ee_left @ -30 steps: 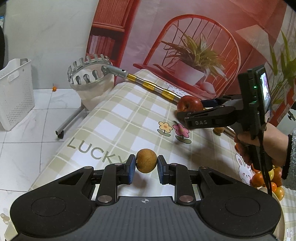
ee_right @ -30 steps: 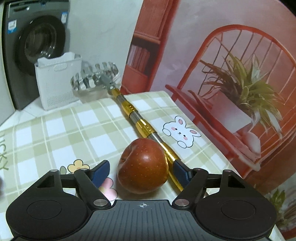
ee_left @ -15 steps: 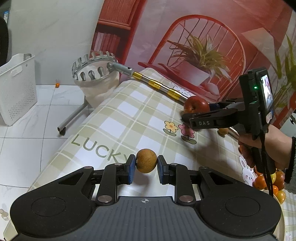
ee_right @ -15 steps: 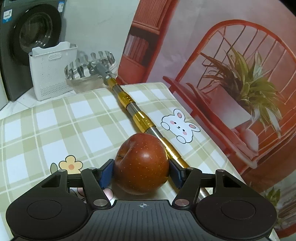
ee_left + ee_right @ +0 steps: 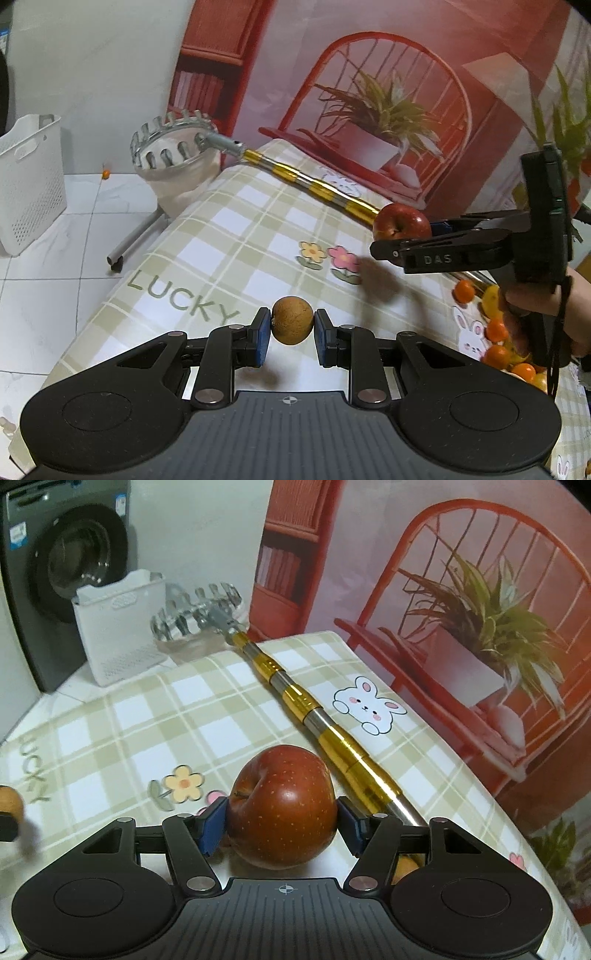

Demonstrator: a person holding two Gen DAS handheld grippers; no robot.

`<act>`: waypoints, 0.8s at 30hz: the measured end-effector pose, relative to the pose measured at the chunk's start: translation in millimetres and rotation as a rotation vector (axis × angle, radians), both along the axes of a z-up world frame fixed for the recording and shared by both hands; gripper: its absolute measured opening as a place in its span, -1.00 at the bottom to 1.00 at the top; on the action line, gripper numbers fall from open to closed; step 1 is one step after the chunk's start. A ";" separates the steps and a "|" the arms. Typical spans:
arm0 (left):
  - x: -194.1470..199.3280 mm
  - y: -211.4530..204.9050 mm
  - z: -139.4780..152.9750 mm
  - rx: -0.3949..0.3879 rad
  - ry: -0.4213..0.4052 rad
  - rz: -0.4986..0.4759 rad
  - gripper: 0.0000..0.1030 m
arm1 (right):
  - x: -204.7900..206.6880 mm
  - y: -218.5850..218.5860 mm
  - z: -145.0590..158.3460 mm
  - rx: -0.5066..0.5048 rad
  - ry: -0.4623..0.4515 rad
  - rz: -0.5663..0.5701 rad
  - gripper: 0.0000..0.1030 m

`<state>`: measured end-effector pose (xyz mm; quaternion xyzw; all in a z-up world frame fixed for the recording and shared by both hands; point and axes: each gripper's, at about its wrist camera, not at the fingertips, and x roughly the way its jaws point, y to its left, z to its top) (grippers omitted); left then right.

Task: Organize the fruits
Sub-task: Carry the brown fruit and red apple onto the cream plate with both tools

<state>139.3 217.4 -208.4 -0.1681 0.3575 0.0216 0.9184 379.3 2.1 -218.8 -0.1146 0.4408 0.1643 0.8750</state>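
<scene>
Left gripper [image 5: 291, 332] clamps a small brown fruit [image 5: 292, 320] above the checked counter [image 5: 236, 229]. Right gripper [image 5: 282, 821], jaws just closed in, grips a red apple [image 5: 282, 805] beside the gold picker pole [image 5: 295, 698]; oranges [image 5: 496, 354] piled at the counter's right edge.

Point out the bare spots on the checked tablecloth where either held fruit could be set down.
Bare cloth lies between the LUCKY lettering and the gold pole, left of the flower stickers. Another patch sits beyond the pole around the rabbit sticker. It is crowded at the small orange fruits by the person's hand.
</scene>
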 end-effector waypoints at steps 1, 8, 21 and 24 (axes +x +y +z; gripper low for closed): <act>-2.3 -3.2 2.5 0.003 -0.003 -0.007 -0.48 | -5.3 -3.5 4.8 0.015 0.000 -0.003 0.13; -11.1 -38.3 21.0 0.028 -0.022 -0.083 -0.48 | -57.1 -42.7 38.1 0.115 -0.021 -0.051 0.13; -23.8 -121.5 29.8 0.069 -0.016 -0.293 -0.48 | -200.2 -136.3 66.7 0.282 -0.075 -0.239 0.13; -27.4 -136.9 27.6 0.079 -0.018 -0.347 -0.48 | -233.7 -155.7 62.3 0.325 -0.079 -0.300 0.13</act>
